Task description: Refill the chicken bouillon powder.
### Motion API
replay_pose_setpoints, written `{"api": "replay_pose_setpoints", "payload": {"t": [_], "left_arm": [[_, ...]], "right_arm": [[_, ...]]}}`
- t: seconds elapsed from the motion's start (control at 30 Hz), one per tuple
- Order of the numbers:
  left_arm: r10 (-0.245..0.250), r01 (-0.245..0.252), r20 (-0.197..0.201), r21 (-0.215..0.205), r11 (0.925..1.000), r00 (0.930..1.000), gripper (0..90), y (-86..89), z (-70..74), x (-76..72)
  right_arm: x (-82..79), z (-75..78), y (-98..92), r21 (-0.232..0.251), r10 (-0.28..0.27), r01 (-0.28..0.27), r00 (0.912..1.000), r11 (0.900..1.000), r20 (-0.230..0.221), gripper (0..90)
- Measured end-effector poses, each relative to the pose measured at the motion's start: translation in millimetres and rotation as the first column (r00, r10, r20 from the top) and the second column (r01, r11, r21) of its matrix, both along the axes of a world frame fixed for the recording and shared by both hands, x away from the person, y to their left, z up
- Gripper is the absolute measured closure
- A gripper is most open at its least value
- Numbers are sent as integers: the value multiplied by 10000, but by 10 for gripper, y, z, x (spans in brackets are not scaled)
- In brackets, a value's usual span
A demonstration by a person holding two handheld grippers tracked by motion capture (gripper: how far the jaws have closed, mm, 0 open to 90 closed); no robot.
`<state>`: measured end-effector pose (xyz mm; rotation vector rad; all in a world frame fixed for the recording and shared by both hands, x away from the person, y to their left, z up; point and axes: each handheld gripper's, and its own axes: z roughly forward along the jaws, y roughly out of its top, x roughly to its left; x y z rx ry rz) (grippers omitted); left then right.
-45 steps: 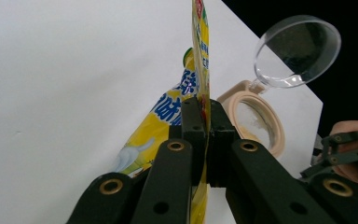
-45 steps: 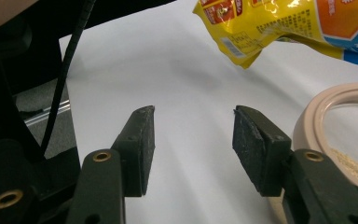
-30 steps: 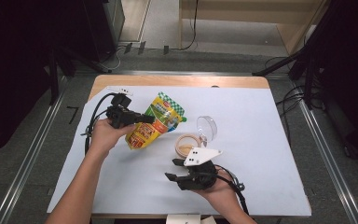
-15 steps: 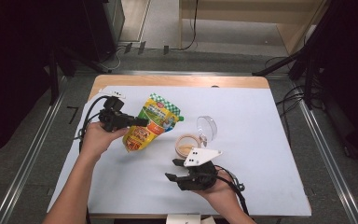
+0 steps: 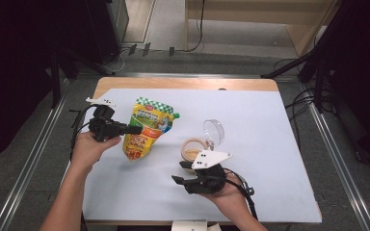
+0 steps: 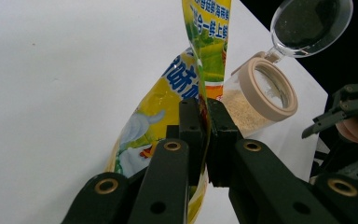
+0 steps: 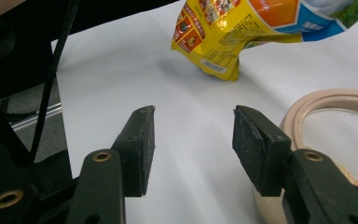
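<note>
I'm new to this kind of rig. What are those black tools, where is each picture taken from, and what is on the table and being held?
A person works at a table with a two-jawed black tool in each hand. One picture looks down from above; the other two come from cameras riding on each tool, looking along its jaws. The left hand-held gripper is shut on the edge of a yellow and green pouch, whose lower end rests on the white table cover. The right hand-held gripper is open and holds nothing. Just beside it stands an open jar of pale crumbs with a beige rim; its clear lid is flipped back.
</note>
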<state>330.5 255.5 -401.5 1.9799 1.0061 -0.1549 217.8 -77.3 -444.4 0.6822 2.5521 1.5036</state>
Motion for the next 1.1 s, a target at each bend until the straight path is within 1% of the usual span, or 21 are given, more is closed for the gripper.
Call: {"api": "replay_pose_setpoints", "payload": {"t": [0.07,0.17,0.27,0.37,0.4,0.43,0.53,0.6,0.67,0.77,0.9,0.93,0.97,1.0,1.03,1.07,1.1], "left_arm": [[-75,75,1,-69,9999,10000,875,23,-11,-27],[-66,66,76,-27,10000,9999,869,61,-18,-66],[-90,88,227,110,9999,9997,859,101,-16,-104],[-167,164,180,163,9997,9997,861,136,-18,-142],[-165,160,261,211,9996,9995,861,149,-17,-158],[-168,163,248,208,9997,9996,861,161,-18,-171],[-211,210,198,46,9998,9996,847,216,-26,-200],[-154,155,115,-93,9998,9998,836,260,-29,-214],[-88,91,133,-171,9998,9999,827,297,-38,-219],[-121,127,145,-397,9991,9998,789,317,-40,-232],[-194,203,258,-348,9992,9995,708,314,-24,-244],[-245,258,376,-319,9992,9990,694,306,2,-258],[-308,323,475,-317,9990,9984,682,306,16,-265],[-336,353,540,-311,9989,9980,674,306,31,-273],[-336,353,540,-311,9989,9980,668,306,31,-273],[-277,296,662,-286,9992,9974,661,310,59,-282],[-224,242,650,-256,9994,9976,653,311,73,-284]], "right_arm": [[6,4,-5,-22,-36,36,10000,10000,-37,502],[19,7,-9,-49,-52,52,10000,10000,-3,502],[27,12,-7,-176,-41,43,9999,9998,146,502],[36,12,-6,-250,-35,40,9998,9997,204,502],[37,12,-5,-251,-44,49,9998,9997,183,502],[40,11,-2,-251,-56,60,9998,9997,184,502],[49,8,7,-268,7,-1,9997,9996,228,502],[51,5,13,-309,49,-41,9997,9995,247,502],[53,3,18,-327,39,-32,9998,9995,217,502],[63,-2,25,-312,73,-66,9997,9995,222,502],[70,-3,26,-328,76,-71,9998,9994,181,503],[81,-1,20,-319,63,-57,9998,9995,174,508],[83,2,16,-322,53,-50,9999,9995,86,510],[93,3,11,-305,54,-50,9999,9995,114,514],[96,5,5,-303,58,-58,10000,9995,28,517],[103,7,-1,-306,43,-43,10000,9995,0,519],[110,10,-10,-302,26,-27,10000,9995,-36,521]]}}
